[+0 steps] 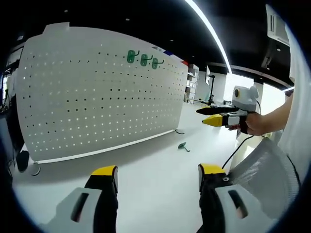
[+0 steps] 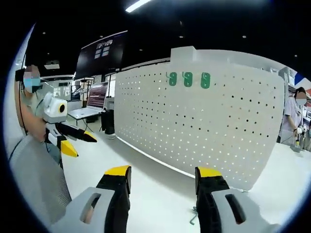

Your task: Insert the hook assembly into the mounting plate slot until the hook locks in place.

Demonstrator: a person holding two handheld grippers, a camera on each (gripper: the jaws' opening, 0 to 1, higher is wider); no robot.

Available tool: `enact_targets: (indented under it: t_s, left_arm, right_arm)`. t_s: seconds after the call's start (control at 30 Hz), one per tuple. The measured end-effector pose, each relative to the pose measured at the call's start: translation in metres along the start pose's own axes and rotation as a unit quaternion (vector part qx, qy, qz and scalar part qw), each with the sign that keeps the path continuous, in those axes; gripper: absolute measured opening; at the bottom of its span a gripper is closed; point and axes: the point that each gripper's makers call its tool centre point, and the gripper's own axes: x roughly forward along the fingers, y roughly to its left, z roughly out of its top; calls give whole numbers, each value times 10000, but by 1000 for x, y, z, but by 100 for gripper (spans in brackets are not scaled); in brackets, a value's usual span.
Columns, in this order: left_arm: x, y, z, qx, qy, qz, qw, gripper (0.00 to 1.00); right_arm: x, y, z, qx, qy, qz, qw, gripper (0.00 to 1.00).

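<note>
Both grippers' jaws stand released and empty; the loose green hook [image 1: 183, 146] on the tabletop [image 1: 155, 170] looks light, stiff, best pinched by its shank.

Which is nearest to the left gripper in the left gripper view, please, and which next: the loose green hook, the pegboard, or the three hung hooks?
Measured from the left gripper:
1. Loose green hook, lying on the white table just ahead, slightly right.
2. Pegboard, standing upright beyond it, to the left.
3. Three hung hooks, high on the pegboard near its top edge.
</note>
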Motion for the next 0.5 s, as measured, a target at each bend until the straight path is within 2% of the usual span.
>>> enact_targets:
  t_s: [0.27, 0.37, 0.5]
  left_arm:
    - [1, -2, -4, 17, 82, -32, 10000, 69]
    - [2, -2, -6, 26, 126, -49, 9999, 69]
    - [2, -3, -7, 24, 157, -53, 9999, 69]
  right_arm:
    - [-10, 5, -16, 185, 107, -27, 9998, 53]
    - [-10, 3, -12, 161, 51, -64, 9998, 53]
    - [-9, 3, -17, 214, 157, -51, 9996, 54]
